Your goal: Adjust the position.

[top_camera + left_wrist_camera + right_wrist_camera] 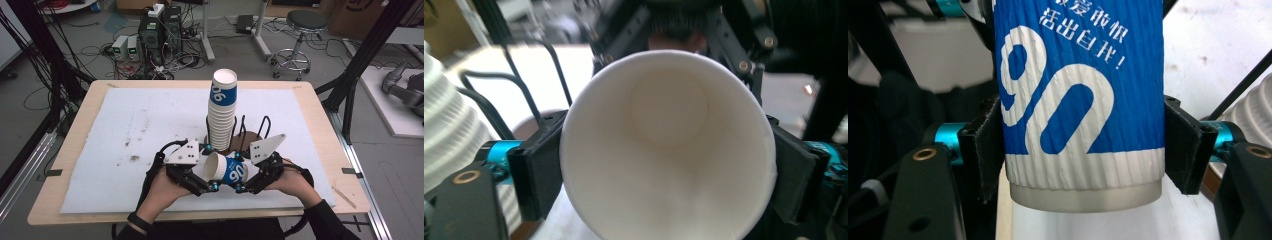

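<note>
A blue-and-white ribbed paper cup [227, 170] marked "90" lies on its side in the air, low over the table's front, held from both ends. My left gripper [210, 168] is shut on its rim end. In the left gripper view the cup's white inside [664, 145] faces me, squeezed between the black pads [541, 170]. My right gripper [239, 172] is shut on the base end. Its pads [983, 150] press the cup [1078, 100] just above the bottom. Behind them rises a tall stack of the same cups [222, 115].
The stack stands on a round brown base with black wire loops [252, 132]. A white mat [125, 125] covers most of the wooden table [75, 210]. A stool [300, 30] and computer boxes [160, 30] are on the floor beyond the far edge.
</note>
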A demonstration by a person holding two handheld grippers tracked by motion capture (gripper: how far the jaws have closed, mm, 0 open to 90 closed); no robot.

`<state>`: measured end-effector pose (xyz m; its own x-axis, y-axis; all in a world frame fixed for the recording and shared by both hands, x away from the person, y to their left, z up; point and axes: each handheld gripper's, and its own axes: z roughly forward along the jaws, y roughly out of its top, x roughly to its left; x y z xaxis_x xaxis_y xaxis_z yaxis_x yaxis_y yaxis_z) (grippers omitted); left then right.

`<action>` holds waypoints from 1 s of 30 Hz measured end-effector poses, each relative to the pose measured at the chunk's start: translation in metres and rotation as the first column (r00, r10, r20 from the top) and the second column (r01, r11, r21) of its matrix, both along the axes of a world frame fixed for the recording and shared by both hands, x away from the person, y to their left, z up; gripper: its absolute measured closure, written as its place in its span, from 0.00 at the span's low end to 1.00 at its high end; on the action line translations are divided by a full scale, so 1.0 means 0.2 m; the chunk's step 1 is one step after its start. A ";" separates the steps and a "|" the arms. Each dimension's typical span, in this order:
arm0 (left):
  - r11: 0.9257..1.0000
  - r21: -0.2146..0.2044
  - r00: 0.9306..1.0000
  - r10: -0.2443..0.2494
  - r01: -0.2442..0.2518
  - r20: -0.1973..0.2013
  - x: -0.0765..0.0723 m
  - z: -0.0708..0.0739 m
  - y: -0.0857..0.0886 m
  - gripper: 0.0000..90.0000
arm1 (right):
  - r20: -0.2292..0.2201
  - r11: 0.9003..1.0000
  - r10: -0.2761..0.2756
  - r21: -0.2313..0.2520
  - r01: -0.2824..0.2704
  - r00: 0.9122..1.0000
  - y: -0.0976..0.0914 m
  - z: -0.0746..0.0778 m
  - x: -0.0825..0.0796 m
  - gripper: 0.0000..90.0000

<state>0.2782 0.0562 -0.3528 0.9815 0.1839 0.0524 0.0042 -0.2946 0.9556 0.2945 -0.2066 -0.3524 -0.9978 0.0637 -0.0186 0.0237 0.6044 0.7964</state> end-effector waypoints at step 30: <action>0.996 -0.070 0.998 -0.054 0.052 -0.028 0.02 0.01 0.03 0.26 | -0.023 0.995 -0.008 0.104 0.010 1.000 -0.04 0.04 0.01 0.27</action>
